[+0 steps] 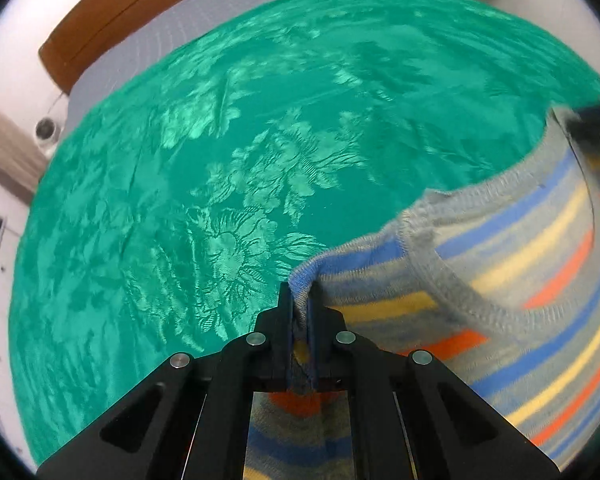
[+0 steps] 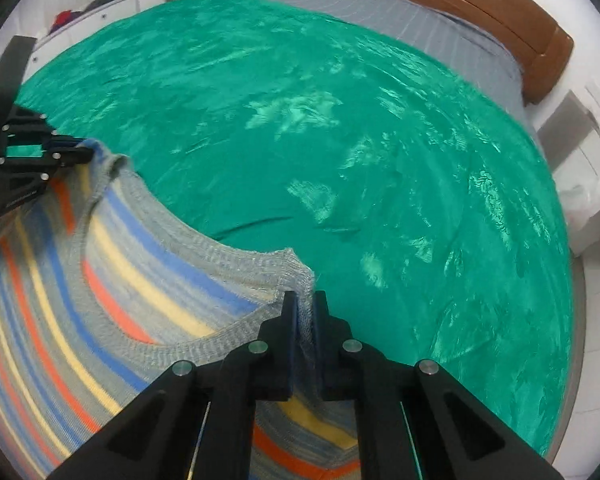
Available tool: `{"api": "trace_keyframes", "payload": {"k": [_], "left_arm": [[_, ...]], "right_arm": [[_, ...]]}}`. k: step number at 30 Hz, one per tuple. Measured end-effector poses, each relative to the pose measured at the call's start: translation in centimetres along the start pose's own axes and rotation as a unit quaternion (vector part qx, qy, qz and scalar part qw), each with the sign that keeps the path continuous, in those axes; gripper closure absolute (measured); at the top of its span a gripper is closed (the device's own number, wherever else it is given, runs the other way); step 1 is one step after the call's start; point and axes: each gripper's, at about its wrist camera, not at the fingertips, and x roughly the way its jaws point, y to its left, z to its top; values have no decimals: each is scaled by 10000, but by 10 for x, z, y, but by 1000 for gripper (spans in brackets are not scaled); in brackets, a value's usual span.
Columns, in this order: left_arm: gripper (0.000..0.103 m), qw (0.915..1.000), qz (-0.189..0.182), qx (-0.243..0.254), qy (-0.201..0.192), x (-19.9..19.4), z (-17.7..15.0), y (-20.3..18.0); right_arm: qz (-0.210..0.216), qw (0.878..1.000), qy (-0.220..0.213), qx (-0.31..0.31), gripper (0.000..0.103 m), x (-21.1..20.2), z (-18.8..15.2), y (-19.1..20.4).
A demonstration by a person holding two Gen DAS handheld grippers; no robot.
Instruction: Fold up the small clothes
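Note:
A small knit sweater (image 1: 512,264) with grey, blue, yellow and orange stripes hangs stretched between my two grippers above the green bedspread (image 1: 240,152). My left gripper (image 1: 300,300) is shut on one shoulder beside the grey neckband. My right gripper (image 2: 304,304) is shut on the other shoulder of the sweater (image 2: 100,280). The right gripper shows blurred at the right edge of the left wrist view (image 1: 596,120). The left gripper shows at the left edge of the right wrist view (image 2: 76,152).
The green patterned bedspread (image 2: 360,160) covers a bed with a grey sheet (image 2: 400,16) and a brown wooden headboard (image 2: 500,8) at its far end. White furniture (image 2: 580,184) stands by the bed, and shelves with clothes (image 2: 100,4) stand at the far left.

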Motion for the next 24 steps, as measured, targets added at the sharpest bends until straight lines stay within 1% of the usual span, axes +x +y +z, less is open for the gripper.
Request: {"api": "trace_keyframes", "payload": {"k": [3, 4, 5, 6, 7, 8, 9, 10, 12, 13, 14, 15, 16, 17, 18, 20, 21, 22, 23, 24], "left_arm": [[99, 9998, 171, 68, -51, 12, -4, -11], [97, 9997, 211, 64, -106, 11, -7, -14], [95, 9998, 176, 22, -130, 8, -10, -16], [86, 9998, 128, -68, -146, 5, -11, -15], [71, 9996, 55, -220, -150, -2, -13, -10], [61, 9994, 65, -311, -145, -9, -17, -1], [47, 9989, 136, -416, -188, -22, -19, 0], [39, 9979, 216, -530, -319, -40, -25, 6], [32, 9958, 109, -707, -567, -74, -40, 16], [28, 9944, 10, -819, -671, -100, -54, 22], [26, 9935, -43, -869, -733, -115, -64, 24], [21, 9926, -96, -911, -795, -135, -76, 26], [16, 9915, -144, -948, -881, -163, -96, 29], [13, 9907, -178, -972, -936, -179, -109, 29], [8, 9901, -203, -1003, -962, -201, -128, 29], [6, 9894, -240, -1062, -958, -226, -157, 31], [5, 9888, -262, -1159, -902, -238, -178, 29], [5, 9871, -341, -1315, -848, -244, -196, 30], [4, 9851, -418, -1473, -788, -244, -209, 32], [4, 9819, -506, -1677, -714, -244, -227, 30]], "right_arm": [[-90, 9997, 246, -21, 97, 19, -4, 6], [-75, 9997, 232, 25, 96, 18, -8, 1], [-28, 9997, 201, 133, 96, 17, -8, 0], [29, 9996, 170, 232, 90, 14, -8, -3], [69, 9993, 123, 335, 71, 8, -9, -6], [-19, 9991, 80, 418, 60, -2, -12, -9], [-98, 9990, 0, 430, 45, -13, -15, -11], [-158, 9990, -70, 413, 41, -22, -20, -11], [-310, 9986, -213, 370, 40, -55, -35, -13], [-369, 9980, -322, 389, 37, -77, -47, -14], [-403, 9974, -417, 418, 34, -96, -59, -15], [-419, 9968, -508, 445, 29, -113, -71, -17], [-435, 9961, -599, 476, 25, -133, -85, -17], [-478, 9949, -722, 527, 23, -157, -106, -15], [-525, 9935, -823, 580, 20, -177, -124, -12], [-608, 9903, -1024, 719, 16, -211, -162, -5], [-641, 9883, -1115, 825, 12, -225, -185, 1], [-677, 9865, -1167, 930, 10, -235, -203, 5], [-724, 9840, -1208, 1090, 10, -246, -231, 13], [-754, 9822, -1220, 1215, 10, -251, -250, 21]]}}
